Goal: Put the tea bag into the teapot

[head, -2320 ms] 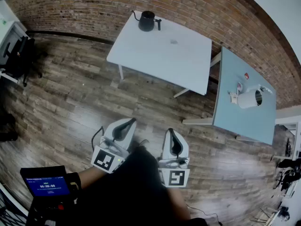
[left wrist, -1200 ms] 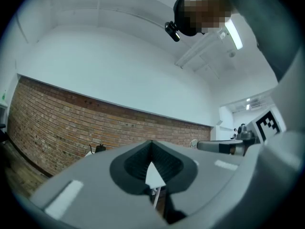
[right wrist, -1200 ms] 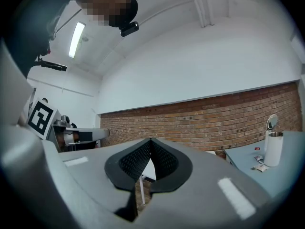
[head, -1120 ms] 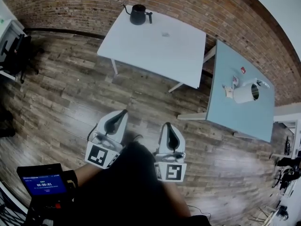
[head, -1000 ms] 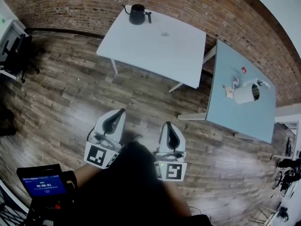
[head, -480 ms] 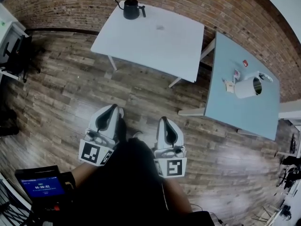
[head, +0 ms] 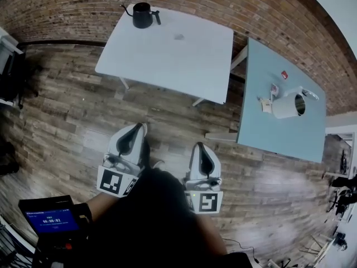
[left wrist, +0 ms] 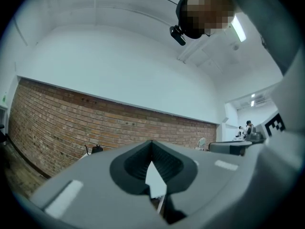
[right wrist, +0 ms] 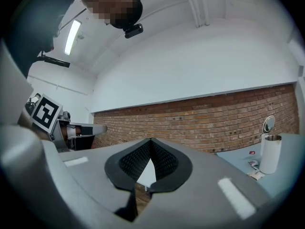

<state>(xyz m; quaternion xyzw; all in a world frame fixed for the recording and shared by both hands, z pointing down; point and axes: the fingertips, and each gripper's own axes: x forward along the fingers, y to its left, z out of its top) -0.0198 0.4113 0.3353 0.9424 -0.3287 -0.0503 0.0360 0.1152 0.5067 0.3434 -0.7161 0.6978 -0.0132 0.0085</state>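
A white teapot [head: 288, 106] stands on the blue-grey table [head: 279, 133] at the right, far from both grippers. Small flat tea bag packets [head: 271, 89] lie beside it, and a tiny red item [head: 284, 75] sits further back. In the right gripper view the teapot [right wrist: 270, 154] stands upright at the far right, with a packet [right wrist: 255, 164] at its foot. My left gripper [head: 140, 129] and right gripper [head: 201, 146] hang side by side over the wooden floor. Both are shut and empty. Each own view shows the left gripper [left wrist: 152, 142] and right gripper [right wrist: 150, 140] meeting at the tip.
A white table [head: 167, 54] stands ahead with a black gooseneck kettle [head: 141, 14] at its far corner, also seen as the kettle [left wrist: 96, 149] in the left gripper view. A brick wall [head: 234, 4] runs behind both tables. A small screen [head: 49, 219] sits at lower left.
Both tables have slid leftward in the head view as the person's viewpoint shifts. Both grippers stay low, side by side and shut.
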